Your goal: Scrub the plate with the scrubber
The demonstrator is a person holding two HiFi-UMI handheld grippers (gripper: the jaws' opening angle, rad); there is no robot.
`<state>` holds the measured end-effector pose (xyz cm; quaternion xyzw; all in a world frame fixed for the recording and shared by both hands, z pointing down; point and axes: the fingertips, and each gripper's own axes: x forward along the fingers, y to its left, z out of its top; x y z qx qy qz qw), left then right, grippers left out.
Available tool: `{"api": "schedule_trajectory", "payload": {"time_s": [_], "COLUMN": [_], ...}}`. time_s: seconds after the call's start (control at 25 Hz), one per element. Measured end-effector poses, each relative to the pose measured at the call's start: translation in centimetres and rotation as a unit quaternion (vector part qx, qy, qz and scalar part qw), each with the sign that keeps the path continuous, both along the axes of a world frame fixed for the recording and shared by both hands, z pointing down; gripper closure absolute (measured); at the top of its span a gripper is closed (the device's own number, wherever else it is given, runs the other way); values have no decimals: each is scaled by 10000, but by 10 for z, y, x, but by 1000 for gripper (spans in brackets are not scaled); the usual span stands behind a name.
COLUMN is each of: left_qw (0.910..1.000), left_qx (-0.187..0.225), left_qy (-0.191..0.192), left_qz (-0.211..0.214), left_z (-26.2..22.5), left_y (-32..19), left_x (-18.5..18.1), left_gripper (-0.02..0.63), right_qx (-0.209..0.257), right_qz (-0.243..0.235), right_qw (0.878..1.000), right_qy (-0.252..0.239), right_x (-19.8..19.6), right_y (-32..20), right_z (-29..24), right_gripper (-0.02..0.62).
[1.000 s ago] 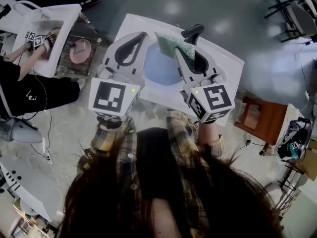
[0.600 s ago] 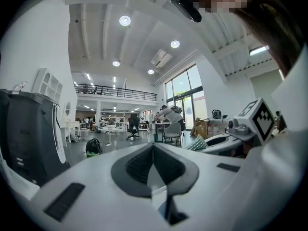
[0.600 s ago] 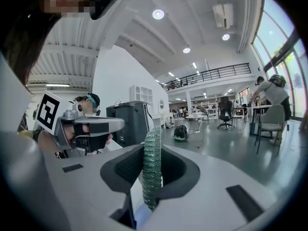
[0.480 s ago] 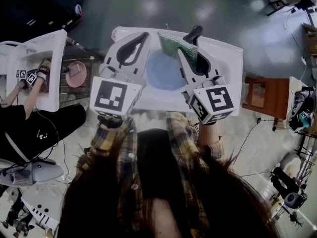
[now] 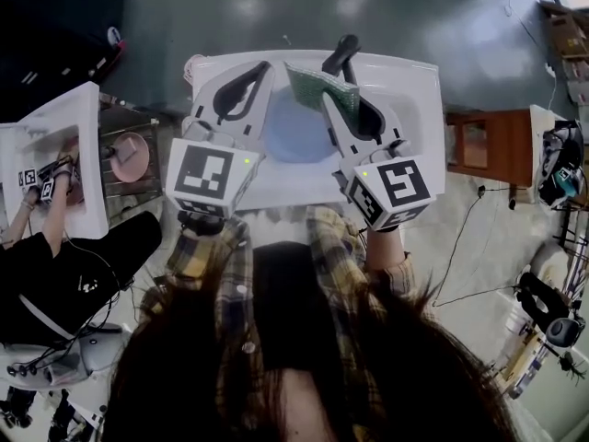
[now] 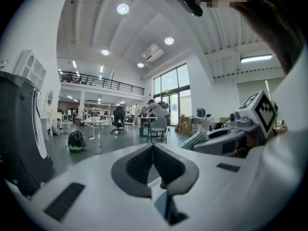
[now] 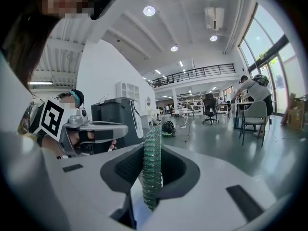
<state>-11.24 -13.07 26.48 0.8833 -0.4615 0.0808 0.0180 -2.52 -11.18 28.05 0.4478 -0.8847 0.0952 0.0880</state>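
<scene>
Here we are looking down over the white sink (image 5: 409,95), and a blue plate (image 5: 293,134) lies in the basin, right between our two tools. On our left, the left gripper (image 6: 153,149) has its fingers pressed together with nothing between them. It reaches nearly level over the left side of the sink, just beside the plate's left edge. Over on the right, the right gripper (image 7: 153,154) is pinching the green scrubber (image 7: 154,137). The pads are clamped on its lower part and the ribbed pad stands up edge-on above the fingertips. From the head view the scrubber sits at the plate's far right edge, just below the black tap (image 5: 342,53). We cannot tell whether it is actually touching the plate. The marker cubes on both grippers face up toward us, above the checked sleeves (image 5: 213,251). Off to the left, another person (image 5: 64,284) is bent over a second white sink (image 5: 87,118) with a pink plate (image 5: 129,155) just beside it. A brown wooden stool (image 5: 485,145) stands just to the right of our sink.
</scene>
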Motion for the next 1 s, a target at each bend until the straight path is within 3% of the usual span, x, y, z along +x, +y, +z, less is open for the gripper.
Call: {"api": "schedule_trajectory", "payload": {"time_s": [0.48, 1.0], "left_qw": [9977, 9878], "left_qx": [-562, -1302], "left_qy": [-92, -447], "left_qz": [366, 731], "left_z": [58, 151], "left_y": [-8, -8], "left_x": [16, 19], "left_gripper": [592, 591], "right_qx": [-435, -904], "right_qz": [185, 431], "right_qw": [9988, 9950], "right_qy": [-81, -29], "right_x": [6, 12], "right_y": [0, -7], "right_z": [39, 102], "right_gripper": [502, 500]}}
